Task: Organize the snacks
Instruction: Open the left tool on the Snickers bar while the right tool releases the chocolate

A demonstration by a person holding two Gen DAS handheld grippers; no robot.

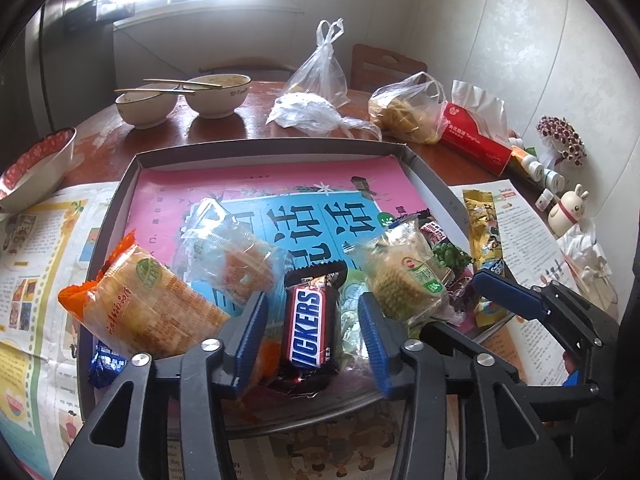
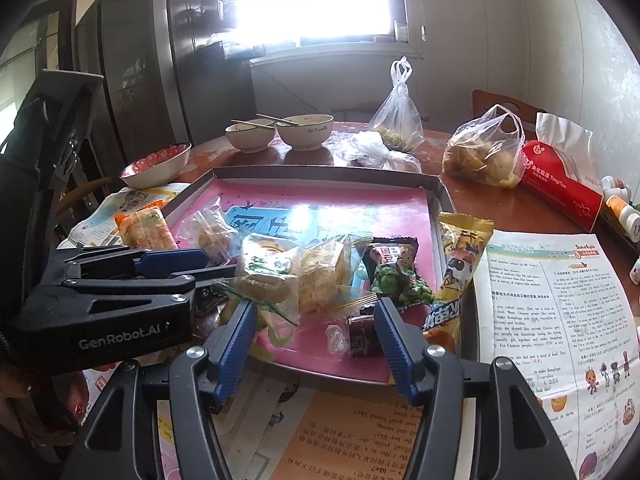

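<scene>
Evidently ready for sorting, both the left gripper [image 1: 312, 344] and right gripper [image 2: 316, 340] were held with fingers spread, empty, over snacks heaped in the tray [image 1: 260, 148] on the counter [image 1: 240, 128], a Snickers bar [image 1: 308, 328] framed for the taking.

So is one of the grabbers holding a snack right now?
No. The left gripper is open around the Snickers bar, its jaws wider than the bar. The right gripper is open and holds nothing.

Bright overexposed window [image 2: 320, 0] with a pale sill washing the room in daylight, off-white textured walls [image 1: 520, 40], tall dark cabinet [image 2: 136, 60] to the left, reddish-brown wooden table [image 1: 240, 124], brown wooden chair back [image 1: 386, 66] against the far wall
</scene>
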